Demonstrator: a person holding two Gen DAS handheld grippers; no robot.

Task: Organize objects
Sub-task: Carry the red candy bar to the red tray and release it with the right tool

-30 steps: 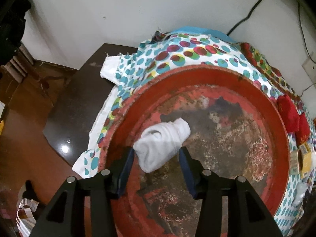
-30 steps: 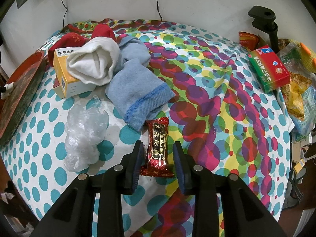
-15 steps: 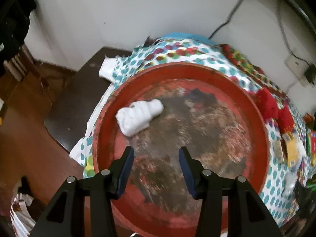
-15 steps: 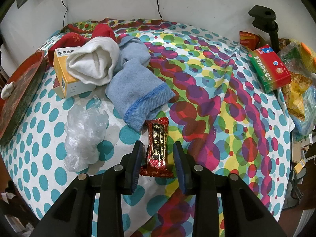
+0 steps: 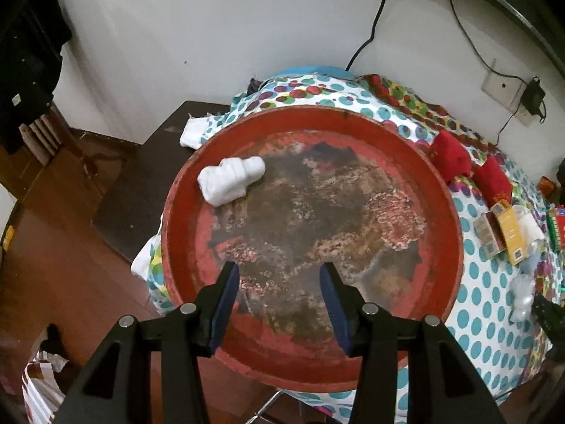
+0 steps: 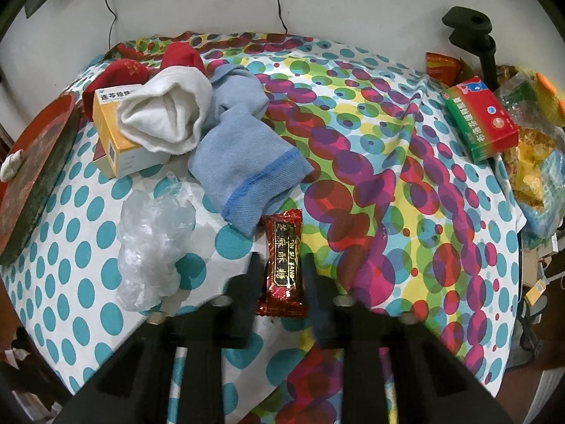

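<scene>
Crinkly foil, we reckon: the dark-red candy wrapper [image 6: 282,259] on the dotted tablecloth [image 6: 370,183] is light & slippery, right gripper [image 6: 280,268] pinching its lower half, left gripper [image 5: 280,282] gaping empty over the rusty red tray [image 5: 183,190].

Worn, flaking red tray [image 5: 441,190], soft knit blue sock [image 6: 247,162], glossy foil candy wrapper [image 6: 282,258], crinkly clear plastic [image 6: 152,247]

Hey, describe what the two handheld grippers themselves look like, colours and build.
Both are alike. The left gripper has two black angular plastic arms with triangular cut-outs and round silver pins at the pivots; its jaws are faced with dark blue pads. The right gripper shows the same black frame and silver pins, though it is motion-blurred, so its pad colour reads only as dark. No cables, markings, hand or sleeve are visible.
</scene>
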